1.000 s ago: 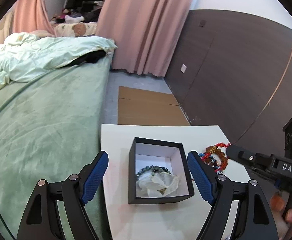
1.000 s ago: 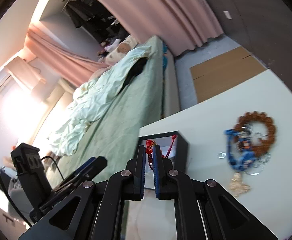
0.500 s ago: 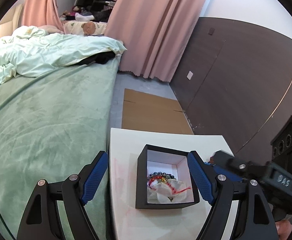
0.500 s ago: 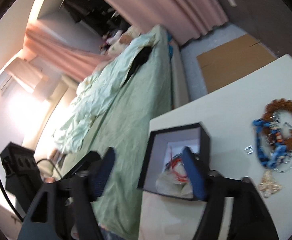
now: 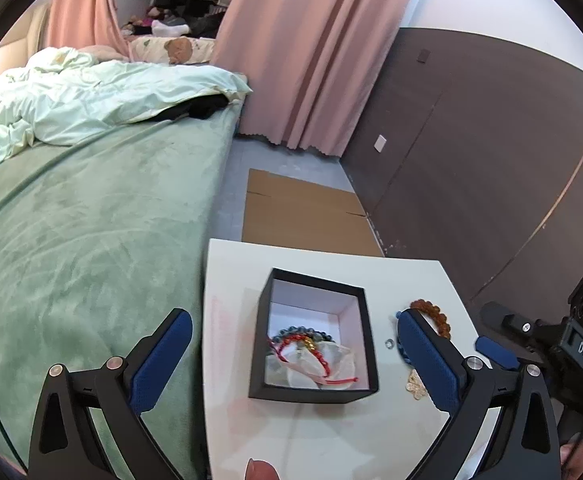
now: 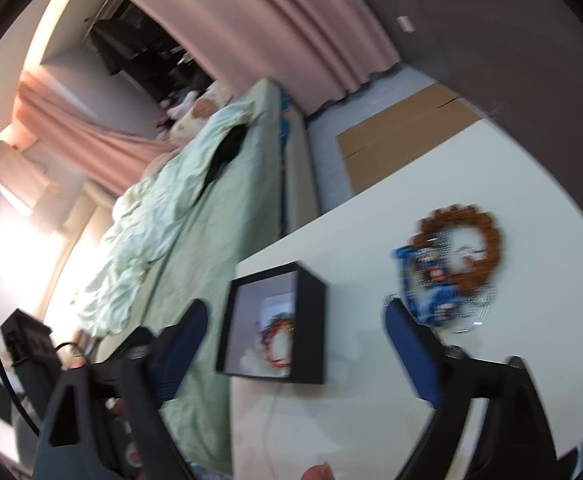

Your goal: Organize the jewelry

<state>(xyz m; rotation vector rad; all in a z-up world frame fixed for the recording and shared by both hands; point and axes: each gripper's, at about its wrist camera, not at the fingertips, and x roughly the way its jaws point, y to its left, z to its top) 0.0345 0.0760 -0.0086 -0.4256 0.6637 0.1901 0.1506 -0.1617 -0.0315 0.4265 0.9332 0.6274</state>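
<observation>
A black open box (image 5: 367, 336) with a white inside sits on the white table (image 5: 231, 280). In it lie a red bead bracelet (image 5: 311, 354), a dark bead bracelet and white crumpled paper. The box also shows in the right wrist view (image 6: 311, 312). To its right lie a brown bead bracelet (image 6: 487, 240), a blue bracelet (image 6: 431, 300) and a thin chain. My left gripper (image 5: 291, 364) is open and empty, its jaws either side of the box. My right gripper (image 6: 295, 344) is open and empty, pulled back to the right of the box.
A green bed (image 5: 71, 240) with a pale duvet runs along the table's left edge. Flat cardboard (image 5: 303, 216) lies on the floor beyond the table. A dark panelled wall (image 5: 471, 160) and pink curtains (image 5: 303, 52) stand behind.
My right gripper carried the red bracelet over the box, opened and let it drop inside. It has since pulled back to the right. The left gripper stayed open around the box.
</observation>
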